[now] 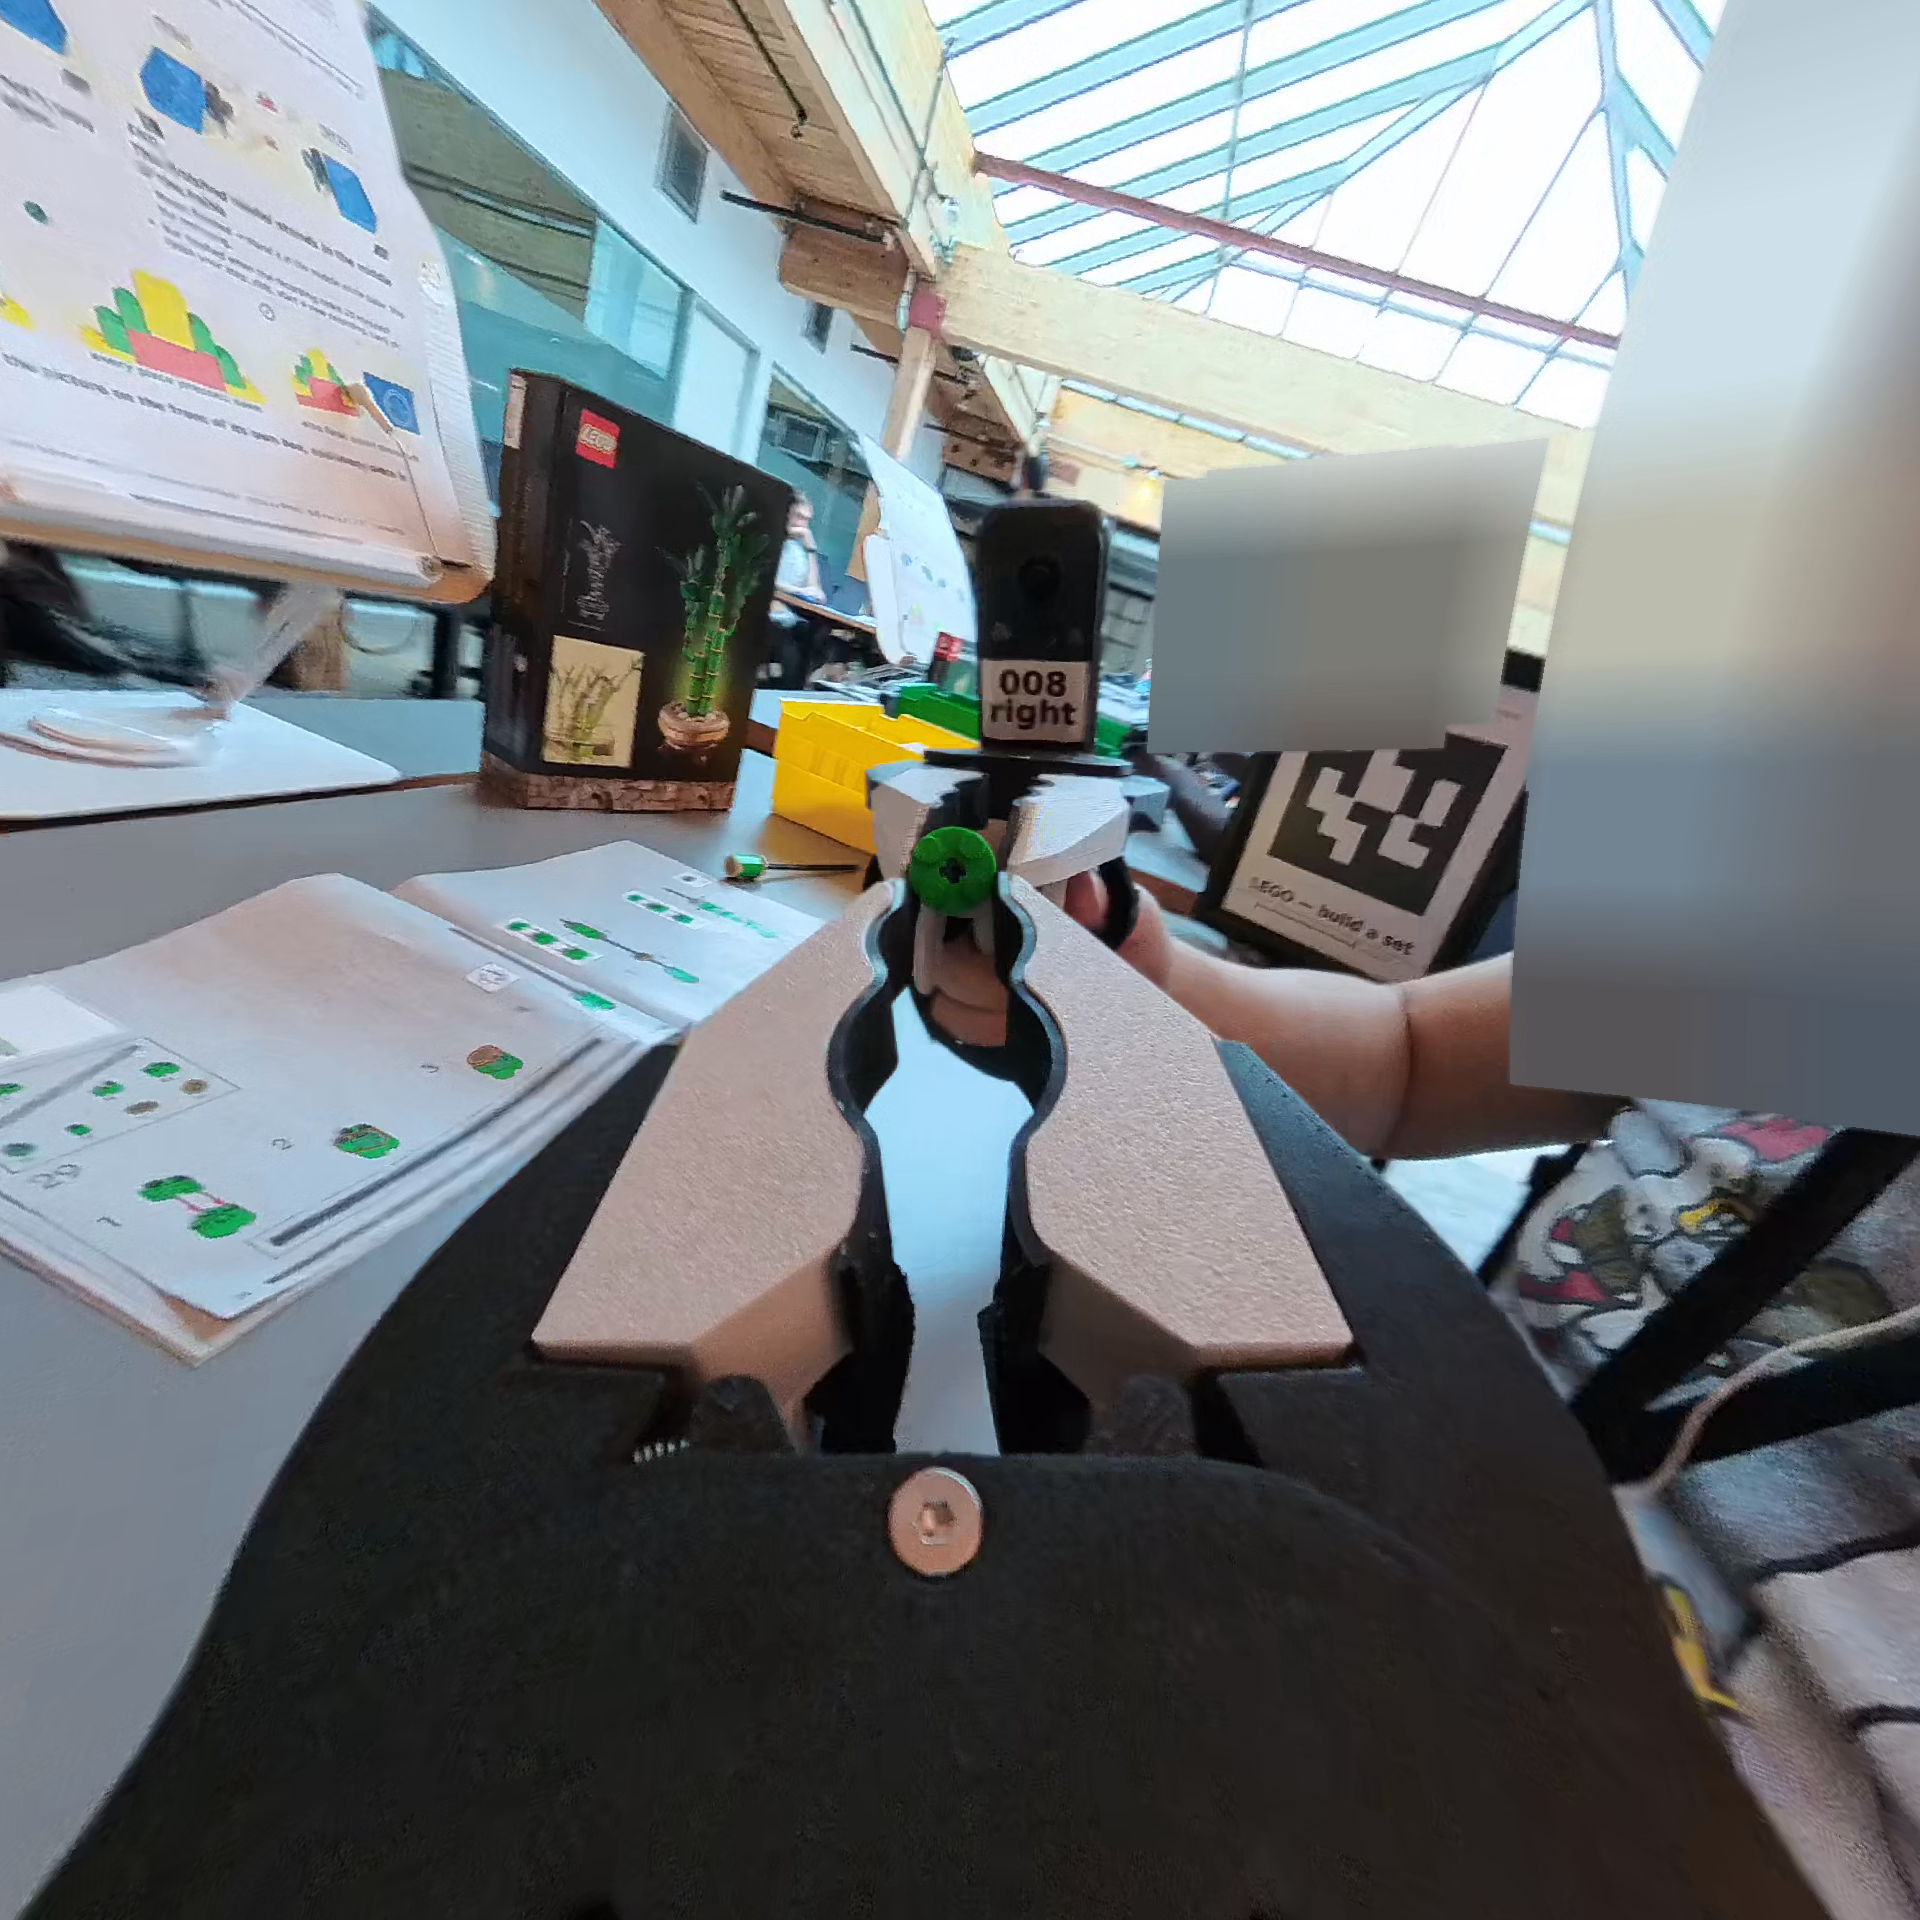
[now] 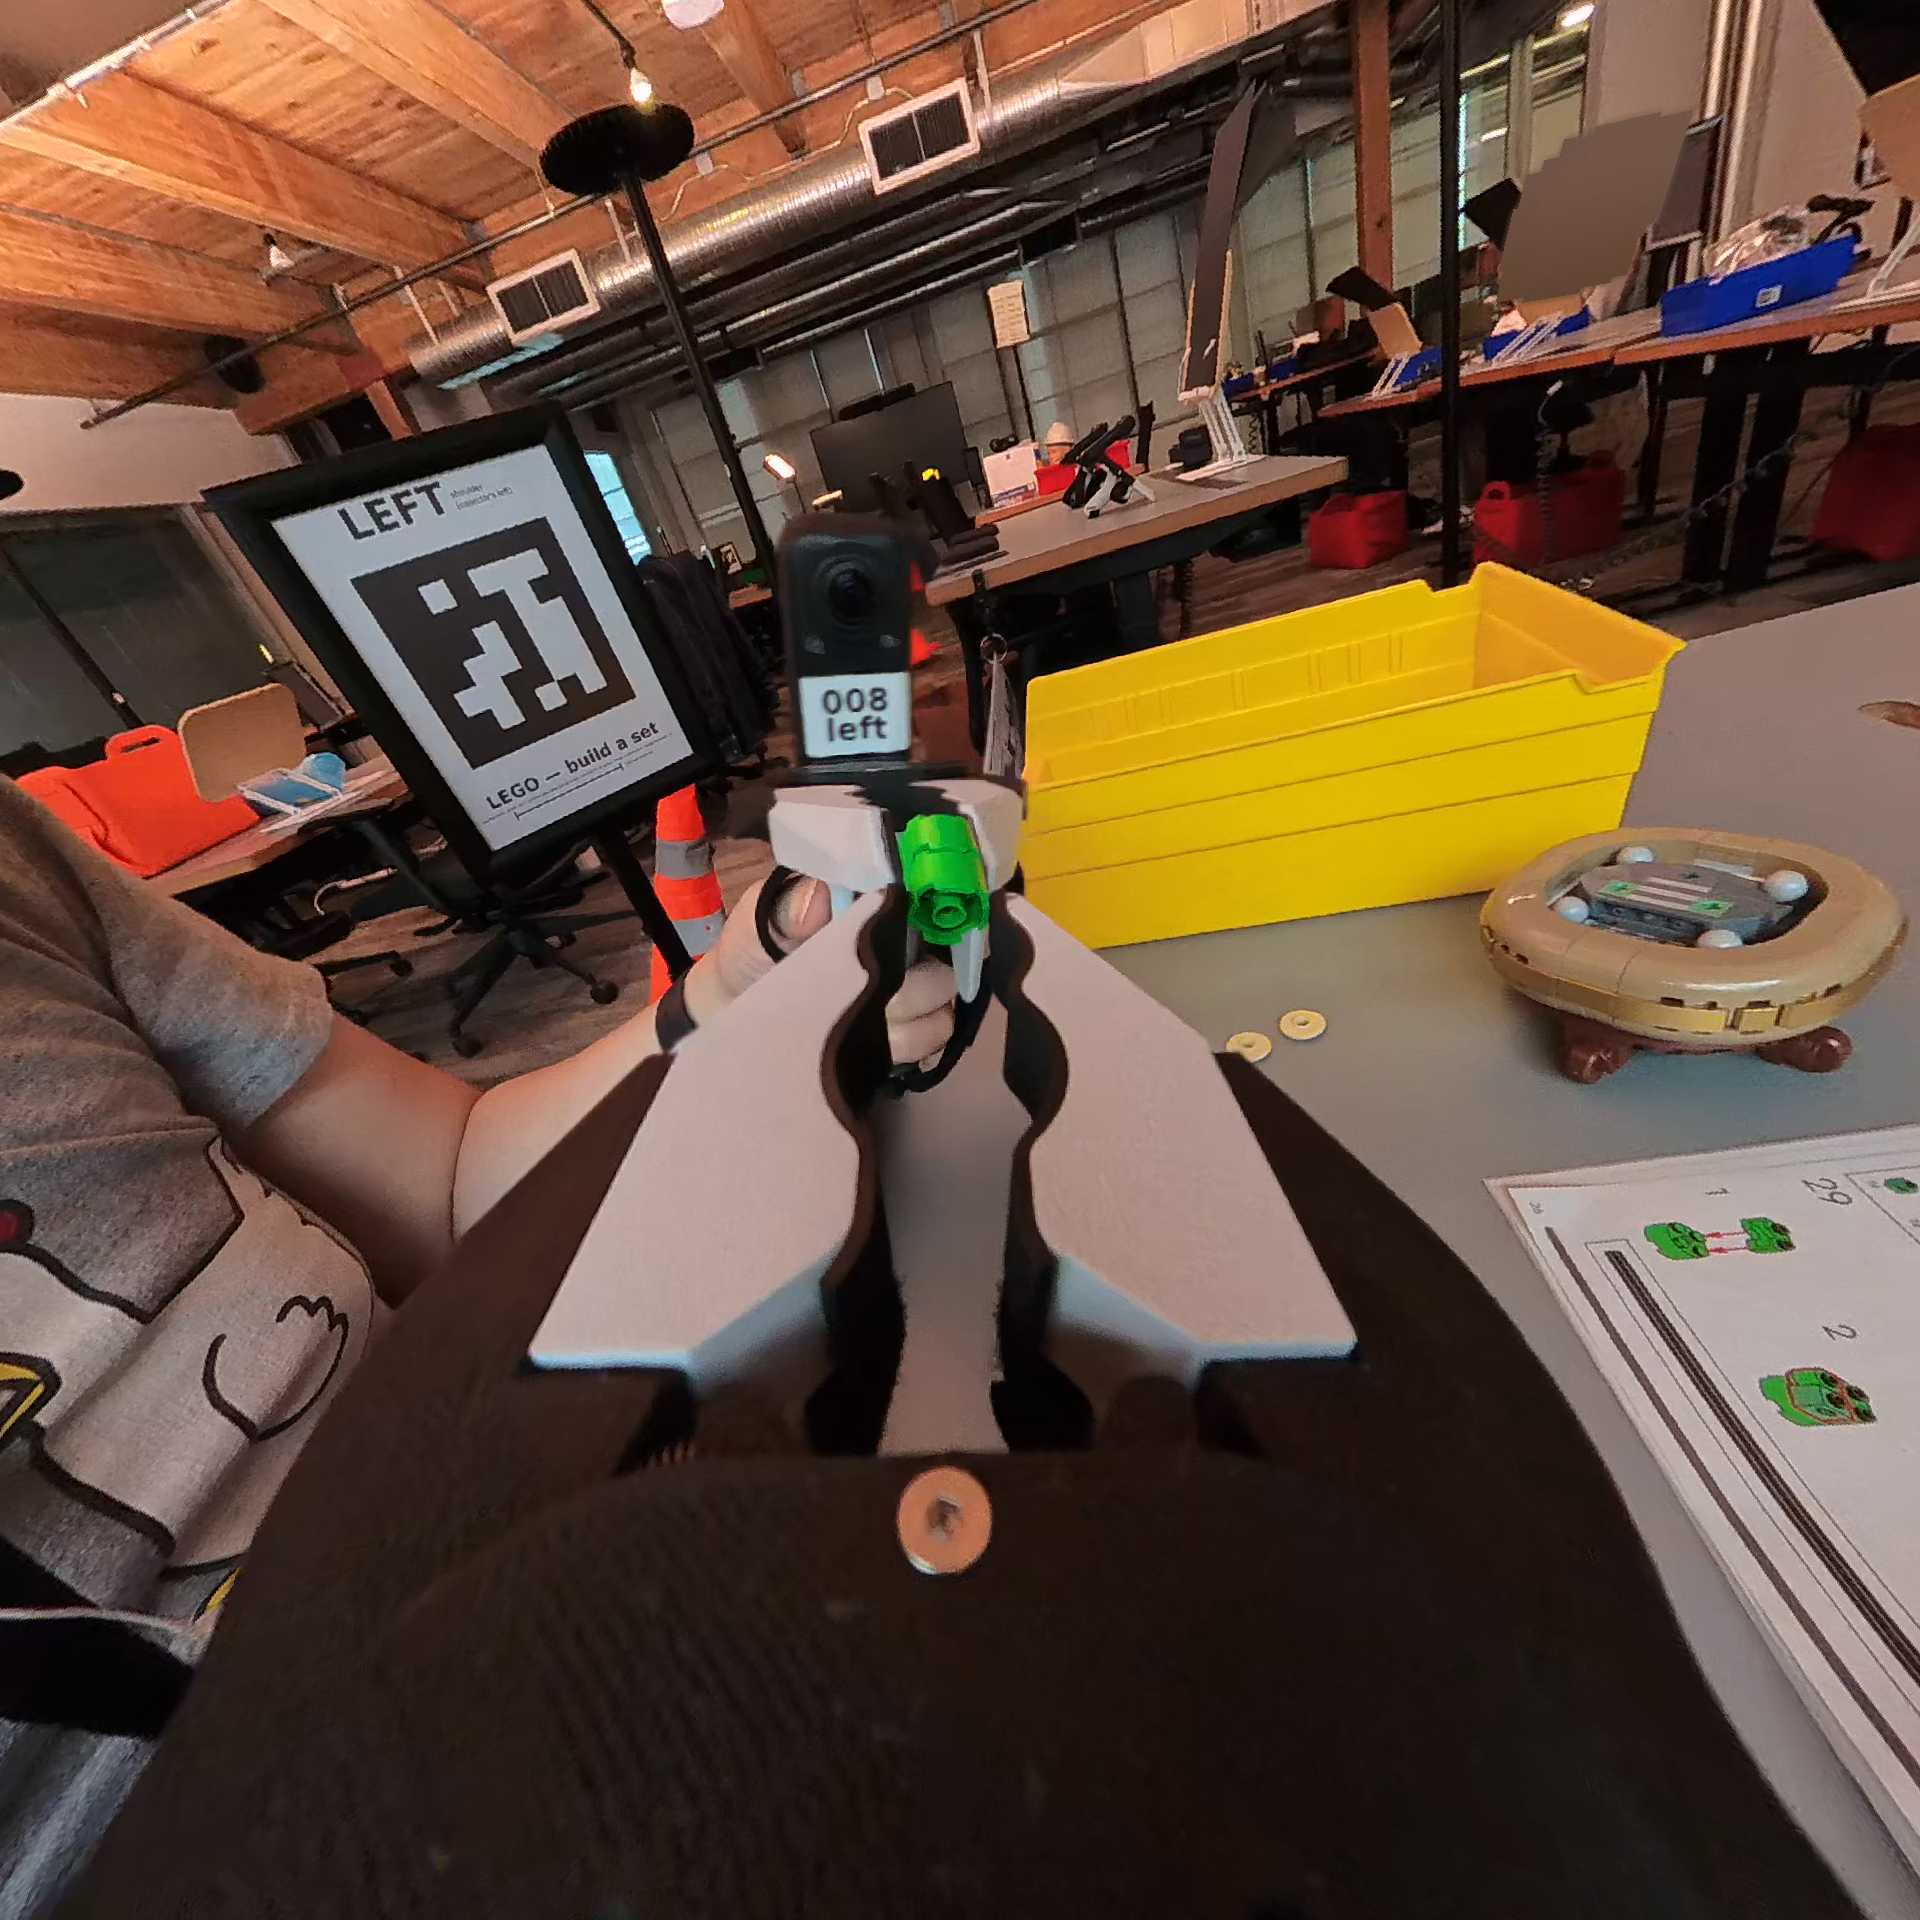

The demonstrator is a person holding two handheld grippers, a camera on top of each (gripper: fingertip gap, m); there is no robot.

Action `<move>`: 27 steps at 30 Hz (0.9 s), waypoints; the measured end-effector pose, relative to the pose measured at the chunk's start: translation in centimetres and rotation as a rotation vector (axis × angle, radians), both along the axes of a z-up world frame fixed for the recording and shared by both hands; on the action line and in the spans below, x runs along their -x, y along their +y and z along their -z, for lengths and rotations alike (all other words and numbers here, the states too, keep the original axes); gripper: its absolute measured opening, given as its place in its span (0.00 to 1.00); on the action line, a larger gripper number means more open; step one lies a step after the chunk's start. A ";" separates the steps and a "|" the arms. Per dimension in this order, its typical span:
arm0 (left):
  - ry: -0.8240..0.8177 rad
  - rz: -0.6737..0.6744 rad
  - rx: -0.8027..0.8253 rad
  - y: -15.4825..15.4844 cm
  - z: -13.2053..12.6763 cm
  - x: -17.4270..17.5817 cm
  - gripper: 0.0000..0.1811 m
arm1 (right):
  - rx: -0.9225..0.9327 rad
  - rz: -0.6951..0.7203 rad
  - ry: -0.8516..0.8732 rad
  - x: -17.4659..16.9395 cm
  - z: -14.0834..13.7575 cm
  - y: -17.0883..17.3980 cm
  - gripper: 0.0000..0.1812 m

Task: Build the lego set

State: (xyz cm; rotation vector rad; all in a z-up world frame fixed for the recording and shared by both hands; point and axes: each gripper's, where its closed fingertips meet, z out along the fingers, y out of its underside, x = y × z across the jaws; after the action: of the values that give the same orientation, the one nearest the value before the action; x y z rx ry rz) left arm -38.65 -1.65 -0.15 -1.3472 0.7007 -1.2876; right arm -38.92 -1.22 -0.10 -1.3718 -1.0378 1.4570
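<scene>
A stack of bright green round Lego pieces hangs in the air between my two grippers, which face each other tip to tip. My left gripper is shut on the end with the cross-shaped hole. In the right wrist view the stack shows a stud toward the camera, and my right gripper is shut on its near end. The left gripper shows behind it, and the right gripper shows in the left wrist view. A tan round pot base stands on the table at the right.
The open instruction booklet lies on the grey table; it also shows in the right wrist view. A yellow bin, two small tan discs, the black Lego box, a green piece on a black rod and a framed marker sign stand around. Both grippers' tips are roughly 25 cm from the tan round pot base.
</scene>
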 end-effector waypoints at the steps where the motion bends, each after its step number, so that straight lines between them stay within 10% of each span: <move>1: 0.019 -0.035 -0.034 0.1 -0.1 0.0 0.07 | 0.001 0.007 0.008 0.0 -0.1 0.1 0.07; 27: 0.081 -0.033 -0.119 -0.8 0.0 -0.7 0.07 | -0.097 -0.040 -0.071 -0.5 0.1 -0.8 0.08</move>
State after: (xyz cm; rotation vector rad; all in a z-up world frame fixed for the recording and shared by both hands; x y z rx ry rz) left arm -37.98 -2.49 -0.18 -1.3141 0.7958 -1.1525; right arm -38.40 -2.06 -0.20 -1.3483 -1.1722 1.3771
